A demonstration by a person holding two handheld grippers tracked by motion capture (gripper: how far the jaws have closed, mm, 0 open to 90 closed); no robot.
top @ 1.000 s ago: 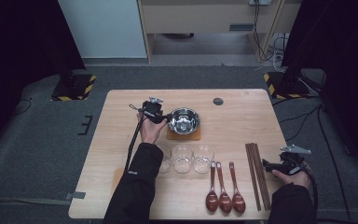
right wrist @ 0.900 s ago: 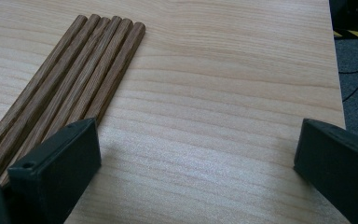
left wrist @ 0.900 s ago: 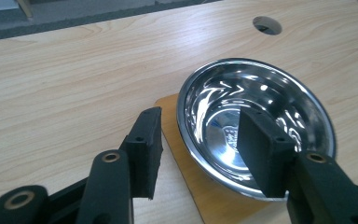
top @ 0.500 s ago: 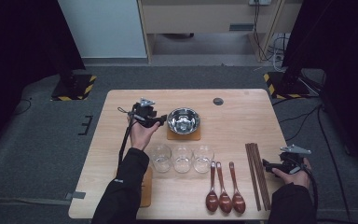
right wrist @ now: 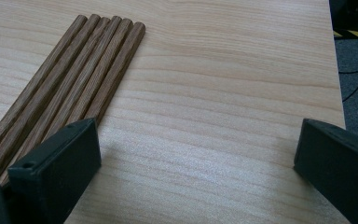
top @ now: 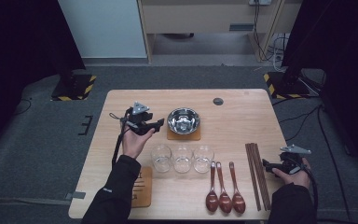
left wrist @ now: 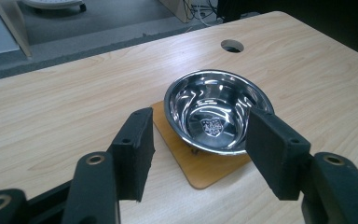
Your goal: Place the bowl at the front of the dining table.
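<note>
While my left gripper, its jaws just opening and empty, hangs beside the steel bowl on its wooden coaster, I judge the bowl placed; next, my wide-open, empty right gripper should pick up chopsticks.

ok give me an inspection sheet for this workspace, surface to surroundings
surface: light wooden table, round hole near the far edge.
job's things: steel bowl upright on a wooden coaster, empty.
clutter: three clear glasses, three wooden spoons, bundle of chopsticks, another wooden board by the near edge.
grippers: left tongs open, jaws just been opening, nothing between them, pointed at the bowl; right tongs open over bare table beside the chopsticks.
cables: one trails from each gripper; more on the floor at right.
surroundings: grey floor, striped stand bases, pale cabinets behind.
</note>
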